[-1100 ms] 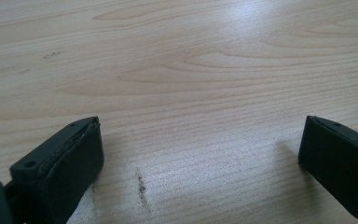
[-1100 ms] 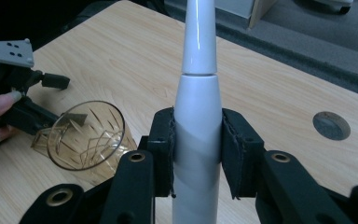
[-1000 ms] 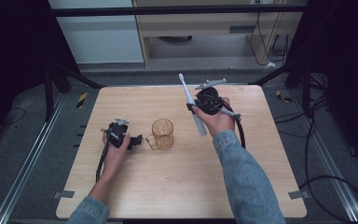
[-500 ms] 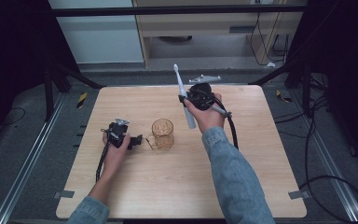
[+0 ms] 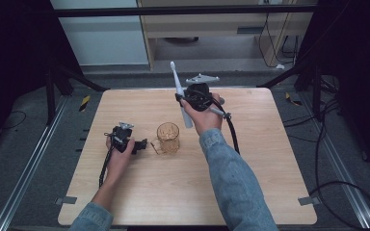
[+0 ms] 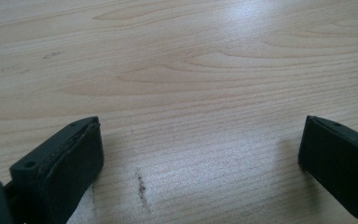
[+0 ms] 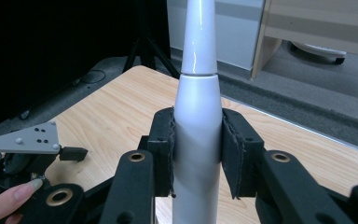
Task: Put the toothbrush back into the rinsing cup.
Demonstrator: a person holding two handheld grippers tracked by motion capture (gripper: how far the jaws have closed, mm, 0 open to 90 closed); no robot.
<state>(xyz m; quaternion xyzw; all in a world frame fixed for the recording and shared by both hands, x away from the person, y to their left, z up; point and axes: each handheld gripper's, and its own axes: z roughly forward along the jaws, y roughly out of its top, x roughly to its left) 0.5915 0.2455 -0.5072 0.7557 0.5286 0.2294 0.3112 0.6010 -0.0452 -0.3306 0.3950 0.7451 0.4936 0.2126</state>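
Observation:
A white electric toothbrush point(image 5: 179, 91) stands nearly upright above the far middle of the table, head up, with my right gripper point(image 5: 184, 102) shut on its handle. In the right gripper view both pads press the toothbrush point(image 7: 197, 116) from either side. An amber glass mug point(image 5: 167, 137) stands on the table, below and left of the toothbrush. My left gripper point(image 5: 142, 144) rests on the table just left of the mug's handle. Its jaws point at the mug and stand open over bare wood point(image 6: 200, 93).
The wooden table point(image 5: 270, 168) has free room right of the mug and along its front. Dark stand legs point(image 5: 62, 77) flank the far corners. Cables point(image 5: 337, 183) lie on the floor at the right. In the right gripper view, the left gripper point(image 7: 25, 144) sits low at the left.
My right gripper has carried the toothbrush to the left, closer to the mug, and the brush now stands more upright. The left gripper and the mug have stayed put.

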